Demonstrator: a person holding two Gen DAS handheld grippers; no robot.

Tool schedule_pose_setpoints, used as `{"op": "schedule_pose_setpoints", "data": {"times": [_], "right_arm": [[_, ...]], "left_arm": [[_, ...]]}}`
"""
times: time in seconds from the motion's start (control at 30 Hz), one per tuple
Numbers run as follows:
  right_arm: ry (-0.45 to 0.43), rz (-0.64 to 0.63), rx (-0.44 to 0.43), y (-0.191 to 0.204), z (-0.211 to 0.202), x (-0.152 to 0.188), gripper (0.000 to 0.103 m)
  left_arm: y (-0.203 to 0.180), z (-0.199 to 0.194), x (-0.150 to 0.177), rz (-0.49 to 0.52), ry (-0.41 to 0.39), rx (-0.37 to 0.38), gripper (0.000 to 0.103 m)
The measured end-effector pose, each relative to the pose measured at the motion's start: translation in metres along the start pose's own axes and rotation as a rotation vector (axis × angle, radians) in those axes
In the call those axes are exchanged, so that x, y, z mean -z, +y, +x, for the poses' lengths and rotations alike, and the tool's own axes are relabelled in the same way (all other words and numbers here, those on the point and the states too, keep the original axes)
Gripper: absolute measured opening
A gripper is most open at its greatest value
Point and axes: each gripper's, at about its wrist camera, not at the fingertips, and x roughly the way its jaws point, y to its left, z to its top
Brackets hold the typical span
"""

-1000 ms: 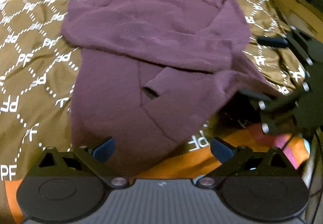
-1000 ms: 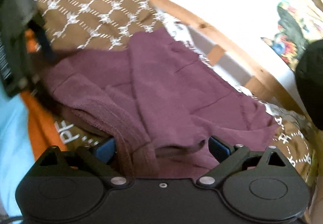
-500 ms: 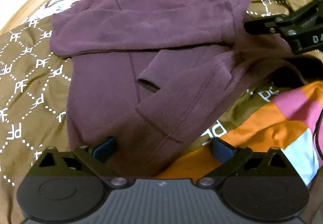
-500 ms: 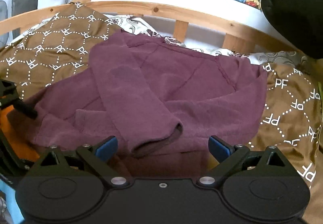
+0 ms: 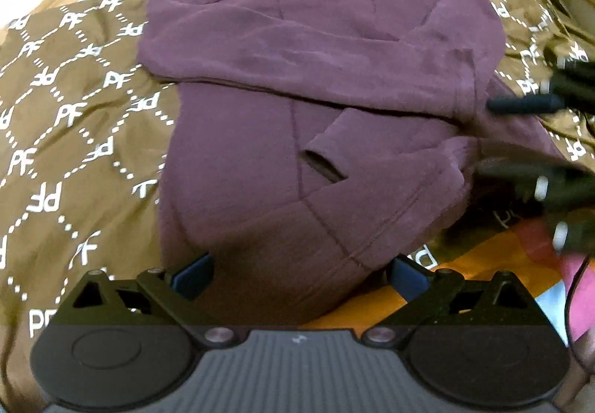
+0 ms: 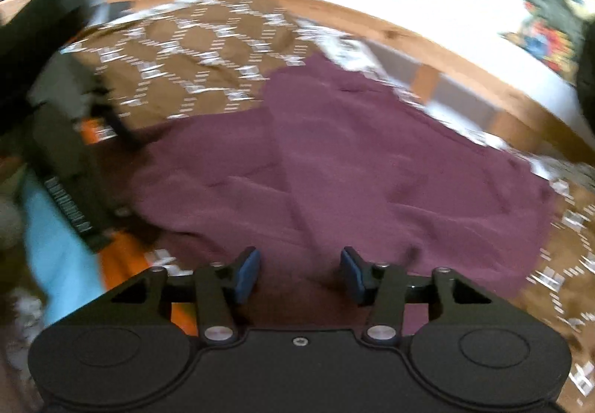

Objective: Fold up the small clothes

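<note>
Maroon sweatshirt [image 5: 297,108] spread flat on brown patterned bedspread [image 5: 74,123], sleeves folded across the chest, one cuff opening facing the near hem. Wooden bed rail [image 6: 409,37] behind it, orange, pink and blue blanket [image 5: 502,264] at the near right corner.

Left gripper [image 5: 297,273] spread wide, low over the sweatshirt's near hem; blue pads flank the fabric edge, not pressing it. Hem fills the gap between the pads, body of the garment stretching away ahead.

Right gripper [image 6: 299,273] half closed, just been narrowing; fabric lies between and under its blue pads [image 6: 247,273], pads still apart and not pinching, though contact blurred. Seen from left wrist view at the sweatshirt's right edge [image 5: 535,138], fingers just beside the folded sleeve end. Right view heavily motion-blurred; sweatshirt directly ahead and below, reaching toward the rail.
</note>
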Motion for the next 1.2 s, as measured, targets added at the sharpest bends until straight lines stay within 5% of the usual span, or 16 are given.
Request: {"op": "schedule_pose_setpoints", "data": {"times": [0.13, 0.27, 0.33, 0.4, 0.67, 0.83, 1.03, 1.1, 1.2], "right_arm": [[0.02, -0.097, -0.044, 0.024, 0.013, -0.005, 0.05], [-0.005, -0.039, -0.047, 0.028, 0.022, -0.02, 0.048], [-0.025, -0.005, -0.038, 0.026, 0.023, -0.025, 0.037], [-0.032, -0.003, -0.018, 0.026, 0.021, -0.029, 0.007], [0.02, -0.005, -0.12, 0.046, -0.02, -0.041, 0.002], [0.1, -0.052, -0.189, 0.079, -0.018, -0.042, 0.003], [0.137, -0.003, -0.178, 0.07, -0.021, -0.03, 0.041], [0.142, 0.081, -0.138, 0.047, -0.032, -0.027, 0.059], [0.177, 0.268, -0.072, 0.003, -0.048, -0.019, 0.068]], "left_arm": [[0.017, -0.01, 0.001, -0.09, -0.022, 0.015, 0.102], [0.032, -0.017, 0.001, -0.163, -0.033, 0.045, 0.102], [0.04, -0.023, 0.001, -0.19, -0.049, 0.052, 0.102], [0.048, -0.033, 0.002, -0.217, -0.077, 0.052, 0.102], [0.106, -0.079, -0.008, -0.258, -0.143, 0.082, 0.102], [0.125, -0.06, -0.011, -0.26, -0.039, 0.161, 0.102], [0.128, -0.01, -0.011, -0.319, 0.126, 0.23, 0.1], [0.125, -0.002, -0.013, -0.314, 0.159, 0.24, 0.096], [0.121, 0.006, -0.01, -0.302, 0.205, 0.243, 0.082]]}}
